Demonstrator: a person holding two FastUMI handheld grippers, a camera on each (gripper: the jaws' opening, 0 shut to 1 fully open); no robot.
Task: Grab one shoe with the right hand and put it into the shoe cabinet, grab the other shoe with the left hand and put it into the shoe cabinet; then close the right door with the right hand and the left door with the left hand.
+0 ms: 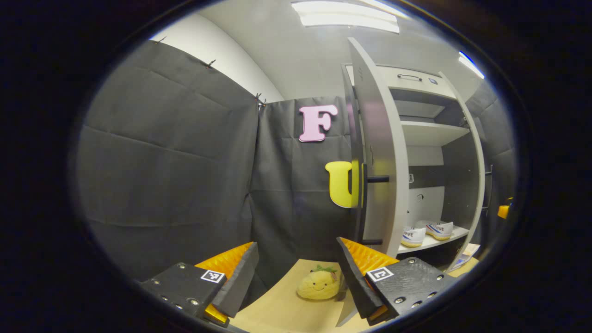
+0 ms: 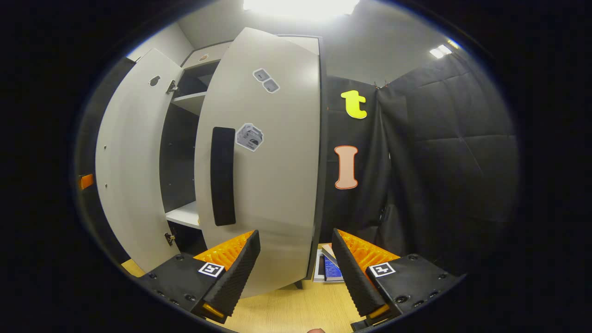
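Since both white shoes (image 1: 428, 232) already sit side by side on the cabinet's lower shelf (image 1: 432, 243), we have only the doors left. Our right gripper (image 2: 296, 266) hangs wide open and empty before the half-swung right door (image 2: 268, 152); the left gripper (image 1: 296, 273), equally agape, faces the left door (image 1: 381, 152) edge-on. A glancing push could slide off either panel and leave it ajar.

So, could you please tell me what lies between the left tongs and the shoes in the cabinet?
In the left gripper view, the open left door stands edge-on between the left tongs and the shoes on the shelf.
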